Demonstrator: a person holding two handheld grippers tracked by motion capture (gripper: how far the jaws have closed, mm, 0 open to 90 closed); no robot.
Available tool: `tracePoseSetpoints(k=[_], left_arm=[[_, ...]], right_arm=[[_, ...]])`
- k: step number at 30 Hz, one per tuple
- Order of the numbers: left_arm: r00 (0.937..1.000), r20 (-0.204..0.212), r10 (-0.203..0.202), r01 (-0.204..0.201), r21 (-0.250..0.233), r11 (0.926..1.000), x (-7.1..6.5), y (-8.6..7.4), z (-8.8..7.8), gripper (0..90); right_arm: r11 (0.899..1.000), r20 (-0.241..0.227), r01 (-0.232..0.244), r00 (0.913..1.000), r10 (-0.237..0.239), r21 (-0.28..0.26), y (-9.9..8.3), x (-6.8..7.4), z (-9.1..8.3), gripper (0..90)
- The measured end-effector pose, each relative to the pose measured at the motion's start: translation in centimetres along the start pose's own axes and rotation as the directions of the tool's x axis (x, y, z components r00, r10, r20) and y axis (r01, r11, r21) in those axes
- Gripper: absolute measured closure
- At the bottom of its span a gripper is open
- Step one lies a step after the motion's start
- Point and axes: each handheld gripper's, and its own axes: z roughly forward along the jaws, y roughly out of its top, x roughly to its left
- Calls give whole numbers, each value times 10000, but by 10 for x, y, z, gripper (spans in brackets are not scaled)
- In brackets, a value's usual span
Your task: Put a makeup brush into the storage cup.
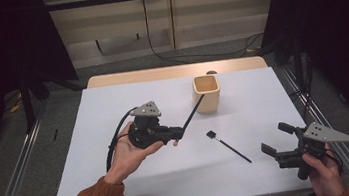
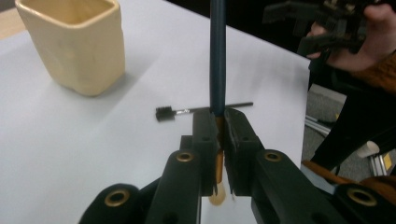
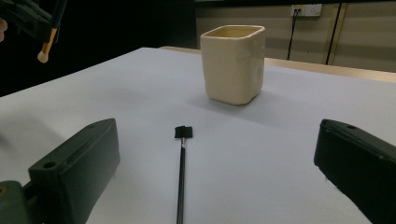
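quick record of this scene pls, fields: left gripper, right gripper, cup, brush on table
left gripper: shut on dark-handled brush, handle pointing towards the cup
right gripper: open, nothing between the jaws
cup: cream, upright, far side of the table
black brush: lies flat on the table, between cup and right gripper, untouched

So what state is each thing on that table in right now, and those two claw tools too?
Left gripper: shut on the brush.
Brush: held off the table, handle slanting toward the cup.
Right gripper: open, holding nothing.
Cup: upright on the table.
Small black brush: lying flat on the table.
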Motion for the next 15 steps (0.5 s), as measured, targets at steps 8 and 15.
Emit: tracePoseSetpoints(k=[8,15], left_arm=[[9999,132,50,-62,936,9956,-6,-2,2,842],[9987,321,400,-451,1789,9828,-9,0,7,841]], right_arm=[[10000,-22,-34,10000,34,57,0,0,0,0],[10000,-46,-36,10000,36,56,0,0,0,0]])
